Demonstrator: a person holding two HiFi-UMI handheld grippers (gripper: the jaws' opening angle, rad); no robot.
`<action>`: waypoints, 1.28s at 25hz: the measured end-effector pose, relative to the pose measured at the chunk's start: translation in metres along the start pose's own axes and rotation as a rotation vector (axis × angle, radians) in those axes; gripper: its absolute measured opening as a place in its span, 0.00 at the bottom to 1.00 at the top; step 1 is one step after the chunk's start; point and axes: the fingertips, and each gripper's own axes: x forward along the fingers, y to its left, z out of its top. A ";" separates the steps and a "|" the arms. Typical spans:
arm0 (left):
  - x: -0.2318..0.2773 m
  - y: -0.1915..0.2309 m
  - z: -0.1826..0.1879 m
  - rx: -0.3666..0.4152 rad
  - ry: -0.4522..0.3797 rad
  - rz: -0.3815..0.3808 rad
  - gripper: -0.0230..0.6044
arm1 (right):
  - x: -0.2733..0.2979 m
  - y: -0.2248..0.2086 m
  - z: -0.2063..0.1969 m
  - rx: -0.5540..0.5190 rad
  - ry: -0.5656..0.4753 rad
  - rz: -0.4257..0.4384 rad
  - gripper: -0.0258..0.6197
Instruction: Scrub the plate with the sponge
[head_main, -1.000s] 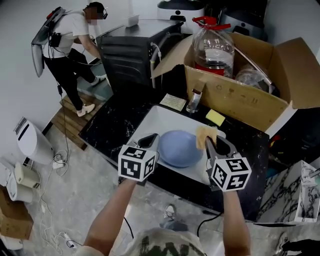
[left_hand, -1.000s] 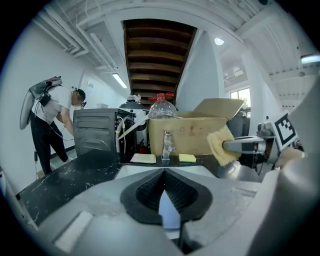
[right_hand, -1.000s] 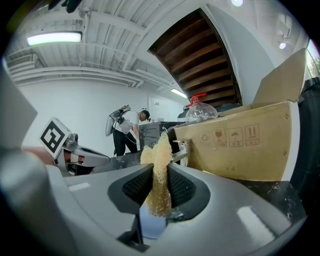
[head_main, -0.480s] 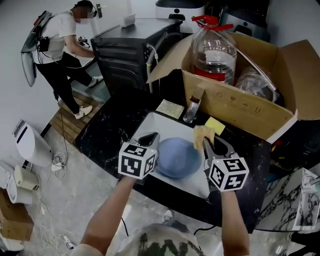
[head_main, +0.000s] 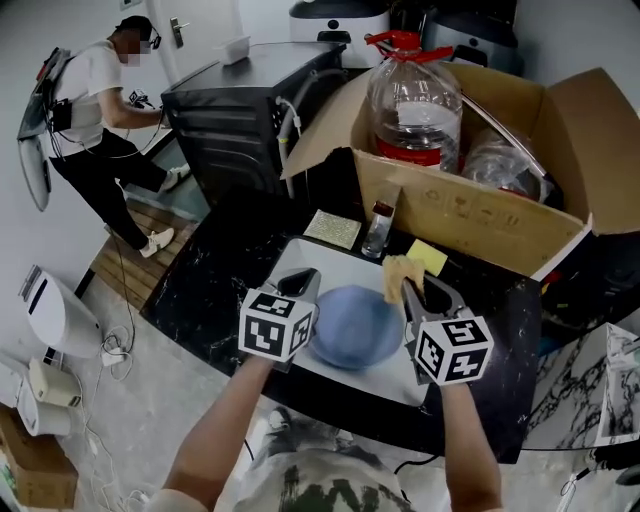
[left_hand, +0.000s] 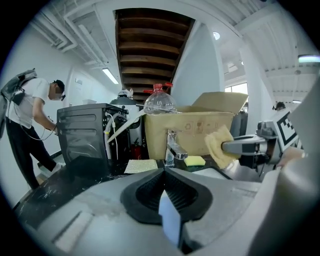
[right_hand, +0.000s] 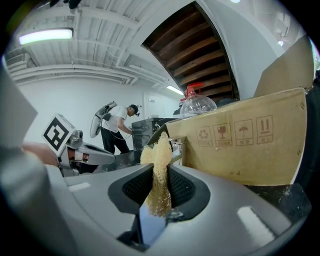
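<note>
Two handheld tools meet over a white sink basin (head_main: 305, 248): the left gripper (head_main: 298, 284) pinches the rim of a round blue plate (head_main: 355, 325), the right gripper (head_main: 424, 290) clamps a tan rough sponge (head_main: 399, 272) beside its far edge. Scrubbing looks about to start; next, press sponge onto plate

plate (head_main: 352, 325) in sink (head_main: 300, 250), sink in desk (head_main: 215, 270) | left gripper (head_main: 305, 282) on plate's left rim | right gripper (head_main: 412, 288) at plate's right, sponge (head_main: 396, 272) between its fingers (right_hand: 190, 190) | tap (head_main: 378, 228) behind sink, pad (head_main: 333, 229) left of it, second sponge (head_main: 428, 257) right | box (head_main: 470, 210) behind tap, bottle (head_main: 414, 100) in it
</note>
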 end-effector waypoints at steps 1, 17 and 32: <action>0.003 0.002 0.001 0.005 0.001 -0.015 0.04 | 0.002 0.000 0.000 -0.001 0.000 -0.014 0.16; 0.045 0.030 0.007 0.063 0.000 -0.275 0.04 | 0.024 0.025 -0.001 0.014 0.026 -0.255 0.16; 0.057 0.051 -0.018 0.039 0.016 -0.258 0.04 | 0.061 0.046 -0.060 -0.060 0.248 -0.142 0.16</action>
